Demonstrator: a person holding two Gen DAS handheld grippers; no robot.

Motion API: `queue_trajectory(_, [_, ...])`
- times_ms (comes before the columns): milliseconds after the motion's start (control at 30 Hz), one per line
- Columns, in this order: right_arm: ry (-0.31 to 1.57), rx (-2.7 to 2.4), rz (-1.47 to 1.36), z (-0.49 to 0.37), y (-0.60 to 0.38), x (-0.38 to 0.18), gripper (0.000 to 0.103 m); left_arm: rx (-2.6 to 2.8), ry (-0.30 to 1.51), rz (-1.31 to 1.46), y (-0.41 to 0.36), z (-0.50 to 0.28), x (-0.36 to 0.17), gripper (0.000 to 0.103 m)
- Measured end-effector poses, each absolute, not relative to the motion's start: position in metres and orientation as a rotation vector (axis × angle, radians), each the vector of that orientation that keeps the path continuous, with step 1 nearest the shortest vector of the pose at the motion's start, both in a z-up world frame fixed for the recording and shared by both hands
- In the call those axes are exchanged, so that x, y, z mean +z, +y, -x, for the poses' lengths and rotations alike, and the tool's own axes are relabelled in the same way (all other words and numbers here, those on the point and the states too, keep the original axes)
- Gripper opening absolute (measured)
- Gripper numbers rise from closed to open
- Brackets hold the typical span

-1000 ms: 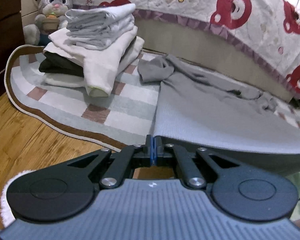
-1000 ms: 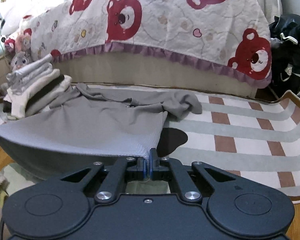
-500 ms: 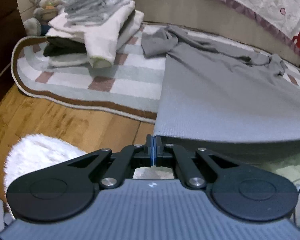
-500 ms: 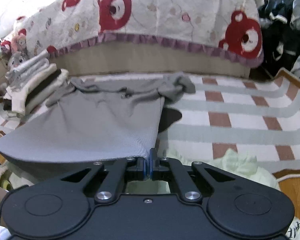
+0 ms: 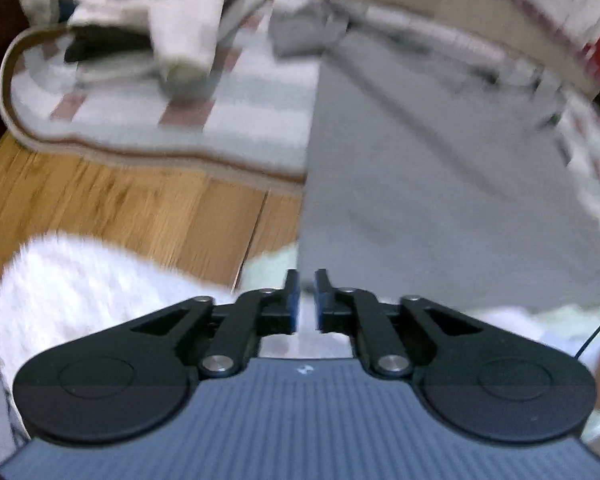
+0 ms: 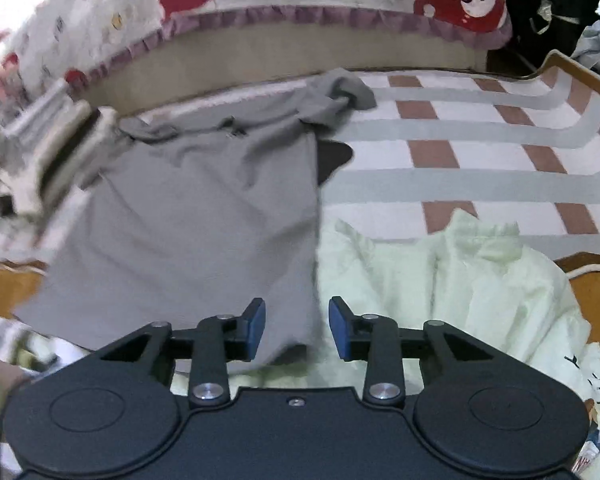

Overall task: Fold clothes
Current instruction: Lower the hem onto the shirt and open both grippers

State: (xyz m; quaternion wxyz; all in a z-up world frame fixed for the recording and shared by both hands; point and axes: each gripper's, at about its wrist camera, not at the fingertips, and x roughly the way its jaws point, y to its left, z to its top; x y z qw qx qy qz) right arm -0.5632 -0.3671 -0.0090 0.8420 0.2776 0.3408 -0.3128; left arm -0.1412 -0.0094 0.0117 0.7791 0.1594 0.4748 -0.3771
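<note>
So, left of the grey shirt (image 6: 188, 216) sits the folded stack (image 5: 172, 32), finished. My left tool (image 5: 305, 300) and right tool (image 6: 296, 326) both gape, released at its near hem; shirt flat, unfolded. Right of it, a pale green garment (image 6: 460, 292) waits.

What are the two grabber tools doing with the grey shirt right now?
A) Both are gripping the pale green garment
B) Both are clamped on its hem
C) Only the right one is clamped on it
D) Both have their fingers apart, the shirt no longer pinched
D: the left gripper and right gripper both show a gap between their blue pads, and the grey shirt lies slack, pinched by neither.
</note>
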Motion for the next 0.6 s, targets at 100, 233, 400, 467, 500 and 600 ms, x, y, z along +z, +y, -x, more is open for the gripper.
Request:
queue_trajectory(100, [0.665, -0.635, -0.547, 0.555, -0.370, 0.009, 0.045, -0.823, 0.931, -0.338, -0.023, 0.135, 0.023, 0.050])
queue_trajectory(233, [0.617, -0.621, -0.467, 0.517, -0.383, 0.018, 0.046, -0.807, 0.810, -0.436, -0.059, 0.131, 0.024, 0.050])
queue_trajectory(400, [0.613, -0.532, -0.403, 0.448, -0.402, 0.031, 0.046, -0.856, 0.738, -0.464, -0.095, 0.129, 0.030, 0.050])
queue_trajectory(467, [0.622, -0.489, -0.373, 0.420, -0.407, 0.043, 0.046, -0.870, 0.691, -0.476, -0.106, 0.129, 0.033, 0.050])
queue_trajectory(500, [0.626, -0.464, -0.356, 0.406, -0.408, 0.050, 0.046, -0.872, 0.665, -0.490, -0.110, 0.130, 0.034, 0.050])
queue_trajectory(600, [0.657, -0.402, -0.316, 0.368, -0.416, 0.070, 0.046, -0.886, 0.655, -0.511, -0.123, 0.122, 0.034, 0.051])
